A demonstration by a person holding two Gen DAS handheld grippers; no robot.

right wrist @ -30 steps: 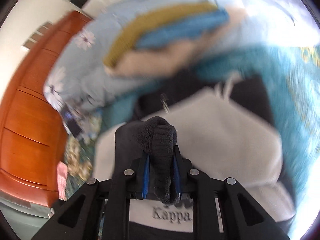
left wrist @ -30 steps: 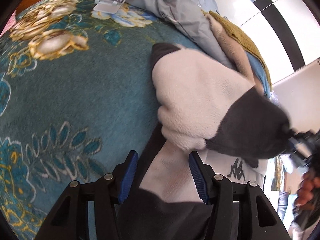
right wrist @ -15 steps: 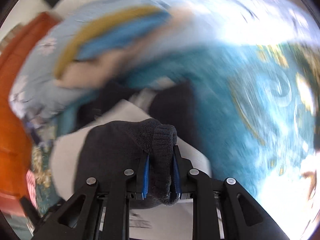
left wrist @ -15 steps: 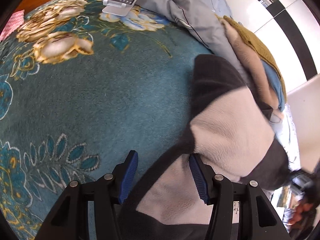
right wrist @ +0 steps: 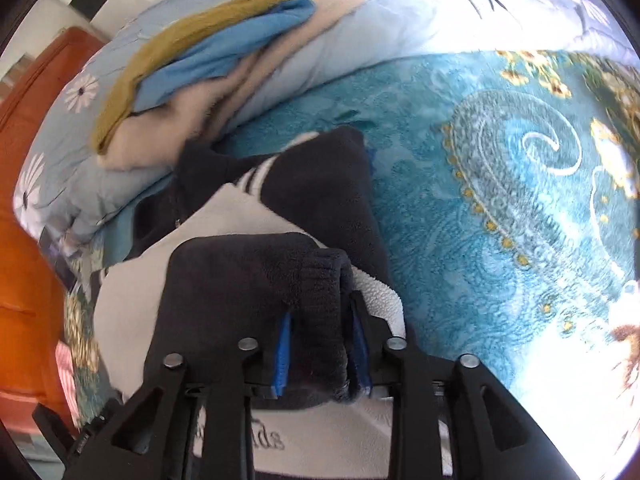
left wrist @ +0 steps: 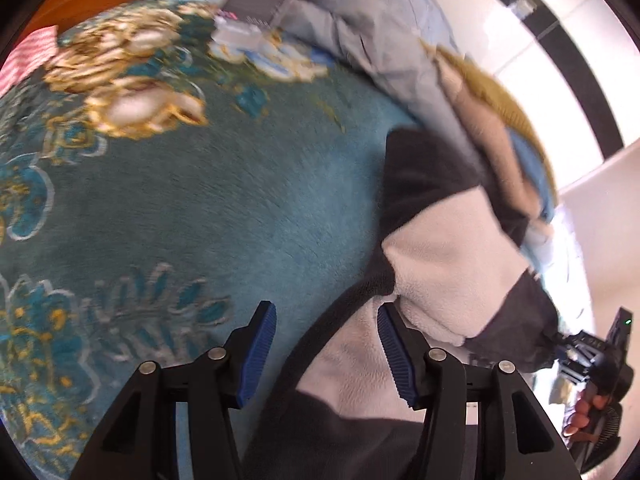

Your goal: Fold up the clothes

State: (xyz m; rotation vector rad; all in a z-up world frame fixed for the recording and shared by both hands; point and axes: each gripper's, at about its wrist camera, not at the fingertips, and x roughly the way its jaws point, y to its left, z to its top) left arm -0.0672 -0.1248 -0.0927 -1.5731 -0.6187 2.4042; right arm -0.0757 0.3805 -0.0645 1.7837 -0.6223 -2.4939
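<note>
We find the fleece garment [left wrist: 448, 248], cream with dark charcoal panels, lying on a teal floral blanket [left wrist: 200, 208] that covers the bed, its far edge close against a pile of clothes [right wrist: 192, 60] in mustard, blue and beige. In the left wrist view the garment's left edge runs diagonally from the dark shoulder panel down between the fingers of the left gripper [left wrist: 326, 354]; these fingers stand spread, with the dark hem and cream cloth between them but neither blue pad pressing on it. To the left of that edge the blanket lies bare and broad, giving ample open room. In the right wrist view the right gripper [right wrist: 320, 354] has the dark ribbed cuff [right wrist: 316, 300] of a sleeve between its fingers; the jaws are opening, the left pad stands just clear of the cuff, and we cannot tell whether the right pad touches it. The sleeve is laid across the cream body of the garment. To the right of the garment the blanket is again open, up to a glare-washed margin. A pale blue quilt [right wrist: 400, 12] with daisy print lies bunched along the far side beneath the pile. An orange-brown wooden cabinet [right wrist: 24, 240] stands at the left, and a small device on a stand [left wrist: 256, 8] sits at the blanket's far edge, blurred.
</note>
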